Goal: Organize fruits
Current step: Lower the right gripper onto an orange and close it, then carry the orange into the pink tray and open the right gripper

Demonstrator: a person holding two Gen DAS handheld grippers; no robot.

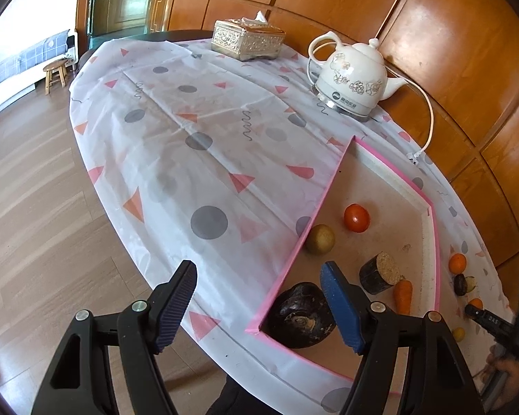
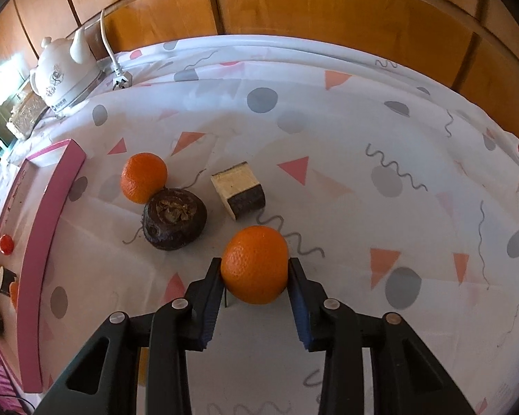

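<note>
Jaws of the right gripper (image 2: 255,269) clamp the orange (image 2: 255,265); carry it level to the pink-rimmed tray (image 2: 38,242) off left. Left gripper (image 1: 259,306) gapes empty beside the tray's near corner.

daylight fills the room, bright and even. the wood wall panels (image 1: 443,34) throw back a strong white glare, and the doorway area at far left is washed out. the held orange (image 2: 255,264) casts a soft shadow under it. both views bulge hard at the rims, with dark rounded corners. focus is sharp mid-frame, softer toward the edges.
</note>
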